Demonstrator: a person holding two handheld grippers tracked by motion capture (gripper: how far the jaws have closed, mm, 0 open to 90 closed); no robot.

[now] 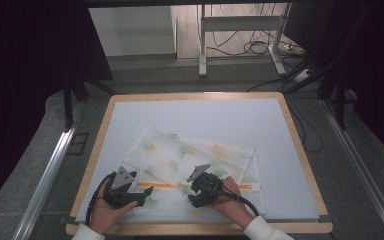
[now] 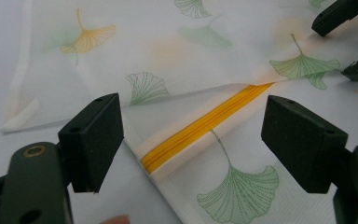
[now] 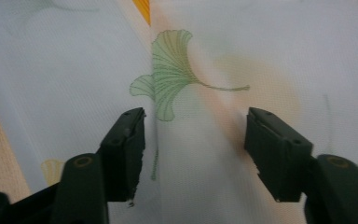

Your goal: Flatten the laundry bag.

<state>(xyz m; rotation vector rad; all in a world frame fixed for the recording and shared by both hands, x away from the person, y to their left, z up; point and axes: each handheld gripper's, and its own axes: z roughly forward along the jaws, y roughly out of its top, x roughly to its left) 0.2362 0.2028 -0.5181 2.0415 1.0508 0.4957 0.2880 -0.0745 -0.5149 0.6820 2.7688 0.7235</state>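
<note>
A white sheer cloth (image 1: 195,157) printed with green and orange ginkgo leaves lies flat on the near half of the table. A yellow-orange strip (image 1: 155,185) runs along a fold near its front. My left gripper (image 1: 147,196) stands open at the cloth's front left. In the left gripper view it (image 2: 193,121) straddles the strip (image 2: 200,128) and the folded edge without touching them. My right gripper (image 1: 192,196) is open over the cloth's front middle. In the right gripper view it (image 3: 196,121) hovers over a green leaf (image 3: 170,70).
The cloth rests on a pale mat (image 1: 205,117) on a wooden-rimmed table (image 1: 300,145). The right gripper's jaw tips (image 2: 332,49) show at the top right of the left gripper view. Beyond the table are a metal stand (image 1: 202,45) and floor cables (image 1: 252,47).
</note>
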